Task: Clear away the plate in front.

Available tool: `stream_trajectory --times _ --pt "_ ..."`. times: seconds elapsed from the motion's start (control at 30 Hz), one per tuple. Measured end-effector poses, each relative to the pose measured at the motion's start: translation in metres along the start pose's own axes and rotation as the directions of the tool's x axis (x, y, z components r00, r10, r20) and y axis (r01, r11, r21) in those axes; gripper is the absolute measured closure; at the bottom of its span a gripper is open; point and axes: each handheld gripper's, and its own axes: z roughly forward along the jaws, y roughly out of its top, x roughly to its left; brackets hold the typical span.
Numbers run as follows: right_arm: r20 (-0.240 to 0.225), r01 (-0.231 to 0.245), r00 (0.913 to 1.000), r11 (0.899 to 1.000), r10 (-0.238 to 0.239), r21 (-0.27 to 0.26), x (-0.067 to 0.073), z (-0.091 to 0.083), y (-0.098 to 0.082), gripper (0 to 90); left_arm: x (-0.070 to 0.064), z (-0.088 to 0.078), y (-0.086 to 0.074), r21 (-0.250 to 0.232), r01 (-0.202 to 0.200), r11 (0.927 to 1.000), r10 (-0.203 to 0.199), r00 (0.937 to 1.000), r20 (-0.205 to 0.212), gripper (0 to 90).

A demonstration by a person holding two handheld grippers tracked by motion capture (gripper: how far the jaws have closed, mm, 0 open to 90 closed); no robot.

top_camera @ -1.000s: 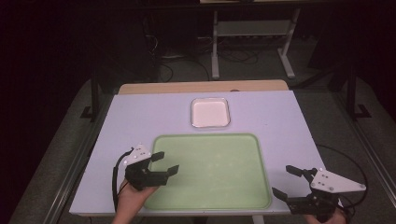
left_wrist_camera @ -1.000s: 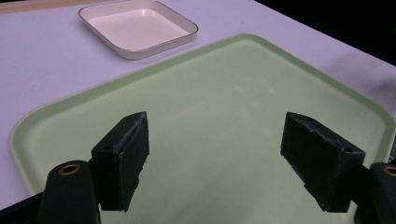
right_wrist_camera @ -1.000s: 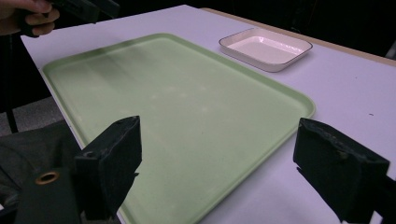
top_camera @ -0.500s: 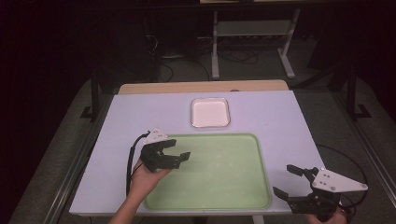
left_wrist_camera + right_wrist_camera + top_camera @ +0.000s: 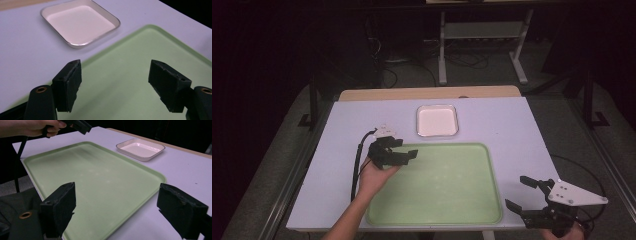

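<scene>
Progress: nothing is grasped yet; all the handling is left, I judge.
Left gripper [image 5: 404,151]: jaws apart, empty, over the green tray's [image 5: 462,210] upper left corner.
Right gripper [image 5: 524,194]: jaws apart, empty, lower right.
White dish [image 5: 437,120]: upper centre of the bench [image 5: 337,130].
Count: one tray, one dish, two grippers.

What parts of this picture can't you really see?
- Green tray: its near-left corner in the high view is covered by the person's forearm.
- Right tool: the hand holding it is cut off by the bottom edge of the high view.
- Left tool: its body is cut off by the bottom edge of the left gripper view.
- Room behind the table: too dark in the high view.
</scene>
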Motion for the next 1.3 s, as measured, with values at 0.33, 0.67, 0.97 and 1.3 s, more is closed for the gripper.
stream_trajectory --times 0.33,0.67,0.97,1.3 --pt "-0.012 0.003 0.9999 1.000 -0.003 0.001 0.001 0.001 0.000 15.1 0.005 0.020 0.024 0.030 -0.026 0.9992 0.027 0.9992 -0.029 27.0" --pt "-0.013 -0.004 0.9999 1.000 0.004 -0.004 -0.002 0.001 0.000 15.2 0.011 0.035 0.048 0.054 -0.028 0.9982 0.030 0.9982 -0.052 30.3" --pt "-0.019 -0.009 0.9998 1.000 0.009 -0.003 -0.004 0.001 0.000 15.2 0.019 0.051 0.065 0.074 0.022 0.9970 -0.018 0.9982 -0.058 31.8" --pt "-0.011 -0.019 0.9998 1.000 0.019 -0.010 -0.007 0.000 -0.001 15.2 0.034 0.075 0.085 0.092 0.086 0.9920 -0.081 0.9946 -0.066 31.2"
